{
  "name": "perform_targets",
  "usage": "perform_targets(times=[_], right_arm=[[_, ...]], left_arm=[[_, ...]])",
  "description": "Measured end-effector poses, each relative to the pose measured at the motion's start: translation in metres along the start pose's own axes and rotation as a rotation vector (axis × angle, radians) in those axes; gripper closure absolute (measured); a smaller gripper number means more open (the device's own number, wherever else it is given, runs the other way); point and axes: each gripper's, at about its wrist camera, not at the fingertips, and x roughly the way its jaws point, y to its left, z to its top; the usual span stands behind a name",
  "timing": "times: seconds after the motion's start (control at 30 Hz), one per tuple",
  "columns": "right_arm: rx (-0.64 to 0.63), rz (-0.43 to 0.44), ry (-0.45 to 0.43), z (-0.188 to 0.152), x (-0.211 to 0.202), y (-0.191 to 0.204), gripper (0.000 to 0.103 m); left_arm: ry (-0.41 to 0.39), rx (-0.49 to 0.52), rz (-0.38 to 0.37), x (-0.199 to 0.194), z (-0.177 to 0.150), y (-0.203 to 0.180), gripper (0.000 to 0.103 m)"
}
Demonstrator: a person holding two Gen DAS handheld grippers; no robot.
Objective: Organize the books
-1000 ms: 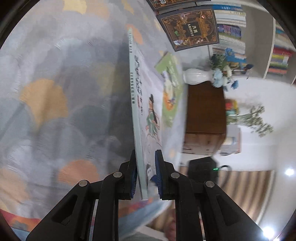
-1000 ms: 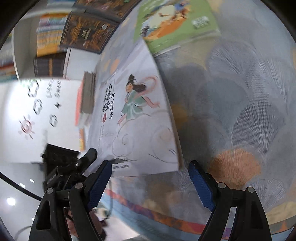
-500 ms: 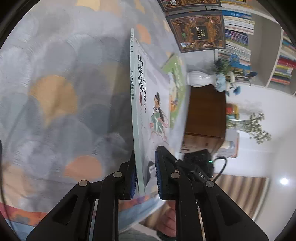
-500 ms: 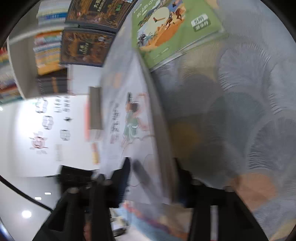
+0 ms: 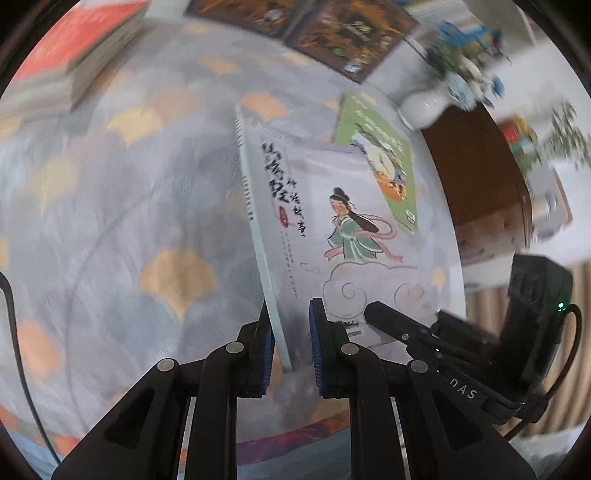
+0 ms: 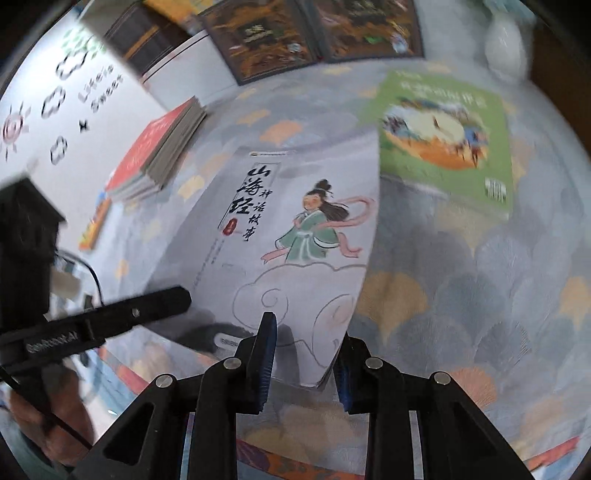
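A pale book (image 5: 332,221) with a green-robed figure on its cover is lifted at a tilt above the fan-patterned cloth (image 5: 110,221). My left gripper (image 5: 290,326) is shut on its spine edge near the lower corner. In the right wrist view the same book (image 6: 295,229) has its lower right corner between the blue pads of my right gripper (image 6: 306,345), whose jaws are closing tight on it. One finger of each gripper shows in the other's view. A green book (image 6: 443,136) lies flat beyond it.
A stack of red-covered books (image 6: 159,155) lies at the left. Two dark ornate books (image 6: 314,33) lie at the far edge of the cloth. A white vase (image 5: 424,107) stands on a brown wooden cabinet (image 5: 476,166) off to the right.
The right gripper went from wide open beside the book to shut on its lower right corner. Both grippers rose and rolled, and the book's cover now faces the cameras more.
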Motion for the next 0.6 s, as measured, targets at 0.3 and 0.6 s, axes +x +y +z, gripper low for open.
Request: perform_targets(times=[0.3, 0.6], right_arm=[[-0.167, -0.117, -0.056, 0.012, -0.019, 0.049, 0.075], [-0.17, -0.091, -0.139, 0.044, -0.02, 0.106, 0.075]], left_arm=[[-0.032, 0.153, -0.066, -0.035, 0.023, 0.007, 0.09], [-0.125, 0.164, -0.129, -0.084, 0.06, 0.035, 0.086]])
